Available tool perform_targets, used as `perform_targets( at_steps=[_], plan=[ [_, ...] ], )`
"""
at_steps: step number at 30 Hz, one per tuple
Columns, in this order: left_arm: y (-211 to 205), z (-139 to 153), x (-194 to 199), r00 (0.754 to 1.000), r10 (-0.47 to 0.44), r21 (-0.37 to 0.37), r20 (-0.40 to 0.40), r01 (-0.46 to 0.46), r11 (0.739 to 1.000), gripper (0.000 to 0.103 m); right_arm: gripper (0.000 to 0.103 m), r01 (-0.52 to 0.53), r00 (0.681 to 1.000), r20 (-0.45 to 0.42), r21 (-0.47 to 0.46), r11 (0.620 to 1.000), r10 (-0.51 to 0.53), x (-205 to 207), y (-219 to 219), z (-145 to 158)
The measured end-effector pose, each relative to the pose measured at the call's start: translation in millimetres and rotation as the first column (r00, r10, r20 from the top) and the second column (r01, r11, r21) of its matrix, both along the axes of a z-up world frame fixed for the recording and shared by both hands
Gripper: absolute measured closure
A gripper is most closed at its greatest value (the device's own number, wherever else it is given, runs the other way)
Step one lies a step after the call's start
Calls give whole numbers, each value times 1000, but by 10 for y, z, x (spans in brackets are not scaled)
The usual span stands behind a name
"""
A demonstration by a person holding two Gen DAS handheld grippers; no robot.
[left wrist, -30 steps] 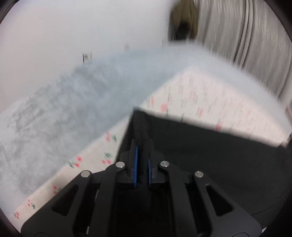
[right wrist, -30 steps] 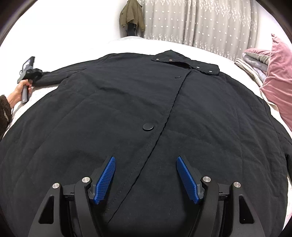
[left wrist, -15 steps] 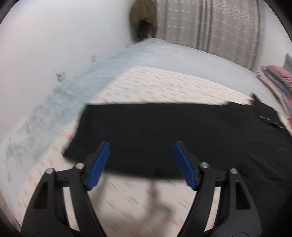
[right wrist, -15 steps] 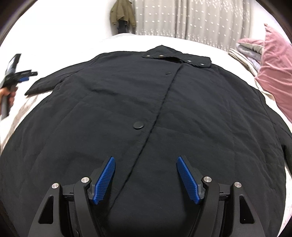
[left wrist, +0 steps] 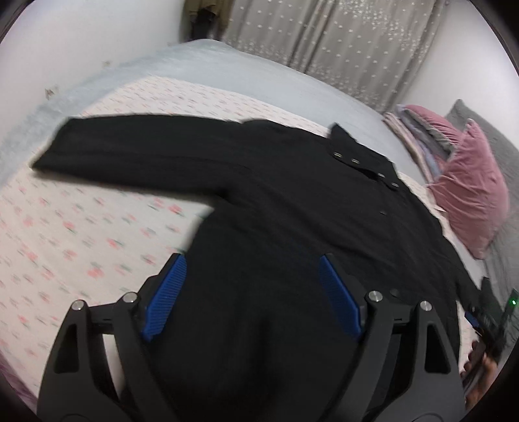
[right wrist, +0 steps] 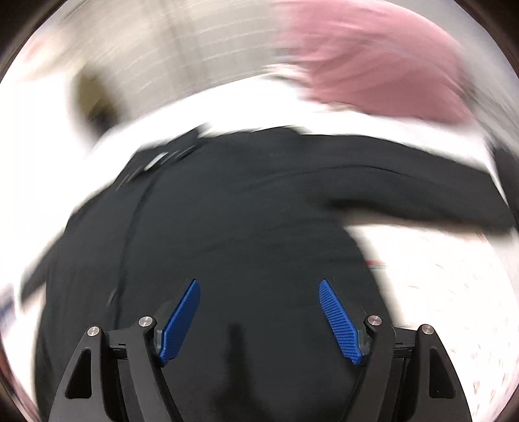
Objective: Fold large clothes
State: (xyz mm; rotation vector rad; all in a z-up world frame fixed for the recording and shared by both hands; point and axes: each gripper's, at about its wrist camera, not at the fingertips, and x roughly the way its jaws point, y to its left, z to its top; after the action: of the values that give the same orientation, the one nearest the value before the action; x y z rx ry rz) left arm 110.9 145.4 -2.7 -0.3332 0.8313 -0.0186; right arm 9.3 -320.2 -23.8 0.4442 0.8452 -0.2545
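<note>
A large black coat lies spread flat on the bed, collar with snaps at the far right, its left sleeve stretched out to the left. My left gripper is open and empty above the coat's lower left side. In the blurred right wrist view the coat fills the middle, its right sleeve reaching right. My right gripper is open and empty over the coat's body. The right gripper and the hand holding it also show at the left wrist view's right edge.
The bed has a floral sheet and a grey blanket along the wall side. A pink pillow and folded bedding lie at the right. Curtains and a hanging jacket are behind.
My left gripper let go of the left sleeve end, opened, and swung right toward the coat's body. My right gripper, open throughout, is turning fast to the right toward the right sleeve.
</note>
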Motion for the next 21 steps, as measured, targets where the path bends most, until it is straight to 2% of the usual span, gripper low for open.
perform_targets(
  at_steps=[2, 3, 4, 7, 9, 12, 14, 18, 19, 21],
  plan=[
    [-107, -79, -82, 995, 20, -3, 102, -20, 1000, 19, 25, 151, 988, -18, -5, 988, -152, -115, -462, -26],
    [-143, -133, -93, 991, 31, -4, 130, -31, 1000, 19, 25, 242, 970, -22, -10, 970, -242, -202, -764, -59],
    [-164, -177, -72, 991, 38, -9, 127, -37, 999, 19, 24, 295, 955, -22, 10, 955, -295, -260, -978, -95],
    [-214, -307, 121, 998, 19, -40, 52, -17, 999, 19, 24, 422, 907, -53, 120, 899, -419, -423, -1606, -283],
    [-232, -335, 193, 998, 18, -41, 52, -16, 999, 19, 24, 498, 865, -55, 226, 838, -499, -549, -1958, -424],
    [-293, -364, 236, 999, 8, -20, 43, -8, 1000, 19, 24, 562, 813, -60, 343, 752, -580, -633, -2324, -605],
    [-327, -390, 259, 1000, -7, -19, 30, 7, 1000, 19, 24, 581, 787, -36, 383, 719, -616, -629, -2481, -650],
    [-364, -423, 287, 1000, -19, 5, 23, 19, 1000, 19, 25, 627, 713, 8, 443, 641, -701, -566, -2643, -737],
    [-372, -426, 292, 999, -22, 17, 26, 22, 1000, 19, 28, 640, 689, 13, 458, 617, -724, -565, -2713, -753],
    [-394, -421, 303, 999, -28, 45, 30, 26, 999, 19, 57, 664, 660, 5, 463, 587, -751, -560, -2827, -756]
  ],
)
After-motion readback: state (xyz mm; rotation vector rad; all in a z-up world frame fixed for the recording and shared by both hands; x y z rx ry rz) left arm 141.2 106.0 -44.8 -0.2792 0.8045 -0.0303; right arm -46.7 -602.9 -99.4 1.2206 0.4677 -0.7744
